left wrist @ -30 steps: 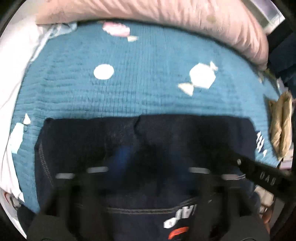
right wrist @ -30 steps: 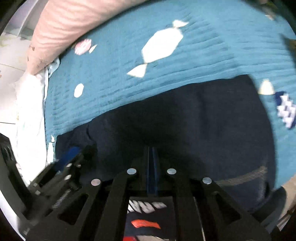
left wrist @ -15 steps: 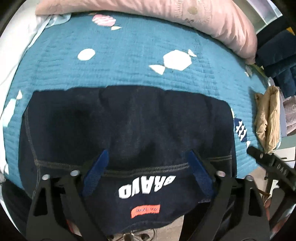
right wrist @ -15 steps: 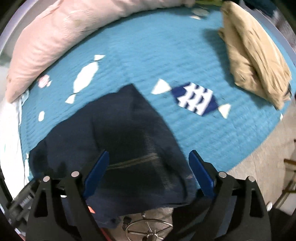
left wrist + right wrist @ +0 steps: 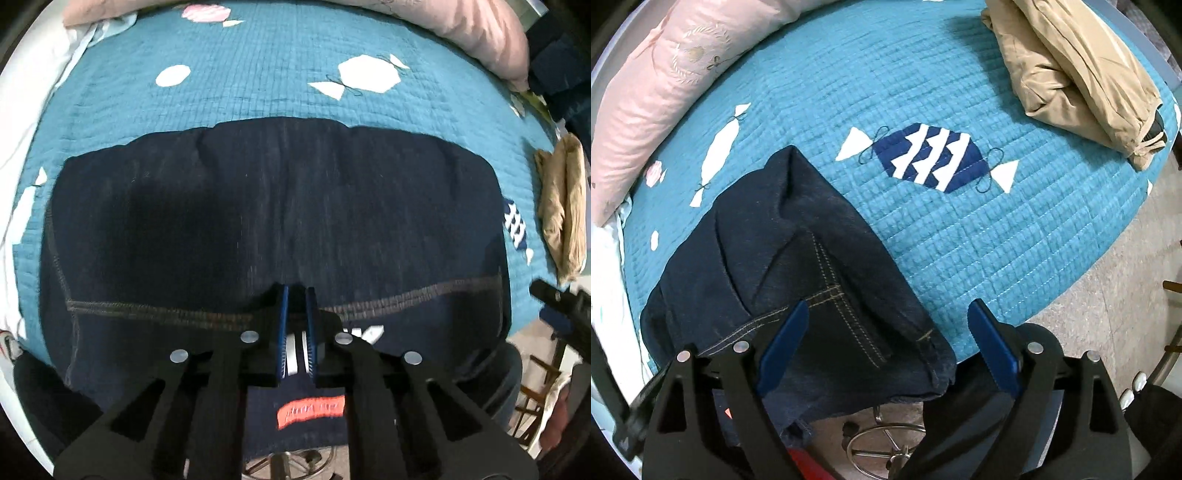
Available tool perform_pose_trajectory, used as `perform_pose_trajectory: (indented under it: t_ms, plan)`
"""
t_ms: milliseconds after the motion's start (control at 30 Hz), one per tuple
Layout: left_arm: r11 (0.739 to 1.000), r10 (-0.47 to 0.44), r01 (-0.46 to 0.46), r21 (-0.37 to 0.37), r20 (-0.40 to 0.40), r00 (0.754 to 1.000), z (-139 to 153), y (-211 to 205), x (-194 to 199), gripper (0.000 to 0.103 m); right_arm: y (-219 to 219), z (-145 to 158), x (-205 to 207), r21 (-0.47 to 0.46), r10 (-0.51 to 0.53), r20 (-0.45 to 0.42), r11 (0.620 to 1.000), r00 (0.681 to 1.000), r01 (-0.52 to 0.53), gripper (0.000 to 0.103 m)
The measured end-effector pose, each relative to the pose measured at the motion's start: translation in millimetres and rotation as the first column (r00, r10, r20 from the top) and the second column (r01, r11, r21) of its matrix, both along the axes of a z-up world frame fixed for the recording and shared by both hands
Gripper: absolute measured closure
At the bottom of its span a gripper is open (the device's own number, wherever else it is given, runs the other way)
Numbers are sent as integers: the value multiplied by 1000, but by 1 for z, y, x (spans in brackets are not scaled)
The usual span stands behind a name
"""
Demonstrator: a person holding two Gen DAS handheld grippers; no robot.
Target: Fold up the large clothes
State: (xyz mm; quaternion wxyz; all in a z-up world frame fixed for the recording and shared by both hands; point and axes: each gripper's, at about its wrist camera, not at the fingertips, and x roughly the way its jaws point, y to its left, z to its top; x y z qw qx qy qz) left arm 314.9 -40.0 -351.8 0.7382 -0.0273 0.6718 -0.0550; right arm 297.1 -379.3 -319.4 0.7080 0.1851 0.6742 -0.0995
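Observation:
A dark navy garment lies folded across the near edge of the teal quilt, its front hanging over the bed edge with white letters and a red label. My left gripper has its blue pads nearly together over the stitched hem; no cloth shows between them. In the right wrist view the garment's right end lies bunched with tan stitching. My right gripper is open, its blue pads wide apart above that end, holding nothing.
A pink pillow lies along the far side. Folded tan clothing sits at the right of the quilt, also in the left wrist view. White bedding lies left. Floor and a metal chair base lie below the bed edge.
My left gripper's pads have closed from wide apart to nearly together over the hem. My right gripper, shut a second ago, has been open since half a second ago and has edged closer.

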Motion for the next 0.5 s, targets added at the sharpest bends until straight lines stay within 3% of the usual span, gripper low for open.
perform_pose_trajectory:
  t_ms: [133, 233, 333, 500]
  plan:
    - [1000, 12, -11, 9, -80, 997, -16, -1, -12, 95, -2, 2, -2, 9, -5, 1, 1000, 1000, 5, 18]
    - [999, -3, 5, 35, -63, 998, -27, -3, -16, 95, -2, -1, -3, 4, 9, -5, 1000, 1000, -9, 18]
    - [1000, 14, -12, 25, -61, 998, -43, -1, -12, 93, -4, -14, -3, -3, 20, -31, 1000, 999, -20, 18]
    - [1000, 25, -26, -5, -74, 997, -46, 8, -11, 93, -4, -43, 4, 37, 64, -79, 997, 995, -61, 18]
